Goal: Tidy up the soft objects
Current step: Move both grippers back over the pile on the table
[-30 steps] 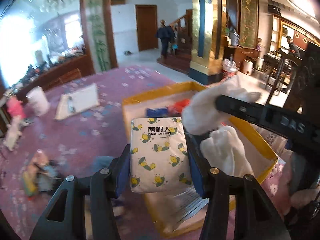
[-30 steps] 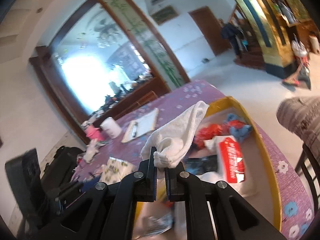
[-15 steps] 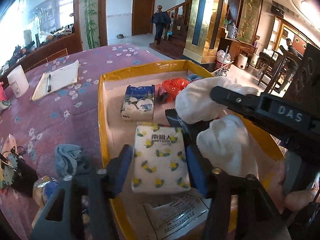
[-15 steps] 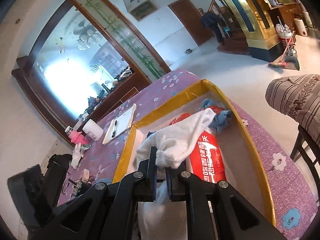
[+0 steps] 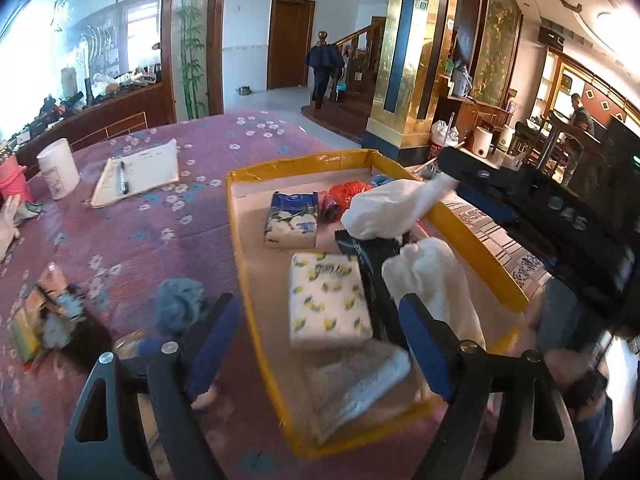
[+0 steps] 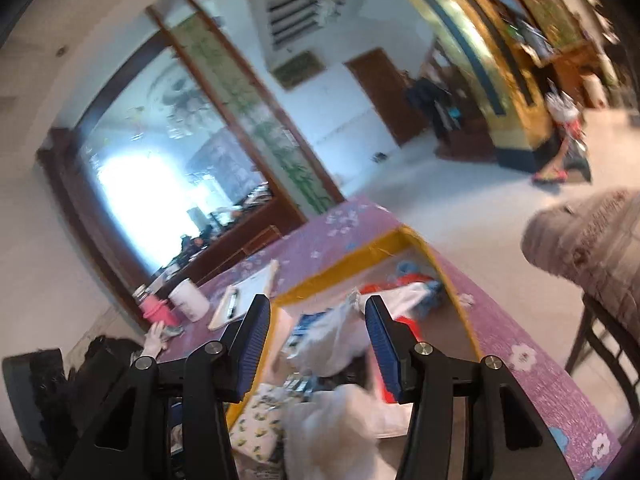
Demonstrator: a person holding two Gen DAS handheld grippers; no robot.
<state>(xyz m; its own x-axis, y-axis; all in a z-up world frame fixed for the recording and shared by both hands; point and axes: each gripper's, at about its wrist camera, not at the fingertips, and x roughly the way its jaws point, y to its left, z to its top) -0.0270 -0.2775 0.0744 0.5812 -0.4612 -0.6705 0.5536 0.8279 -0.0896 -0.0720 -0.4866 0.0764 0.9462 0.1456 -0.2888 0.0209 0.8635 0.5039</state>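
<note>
With both hand-held grippers, left (image 5: 316, 344) and right (image 6: 316, 344), opening (nothing pinched), the white towel (image 5: 384, 212) may flop over the yellow tray's rim (image 5: 476, 240).

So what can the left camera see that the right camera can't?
Only the left wrist view shows the blue cloth on the purple tablecloth outside the box, and a person sitting far off at the right. Only the right wrist view shows the striped cushion. Both show the yellow box, the lemon tissue pack, the white towel and the notepad.
</note>
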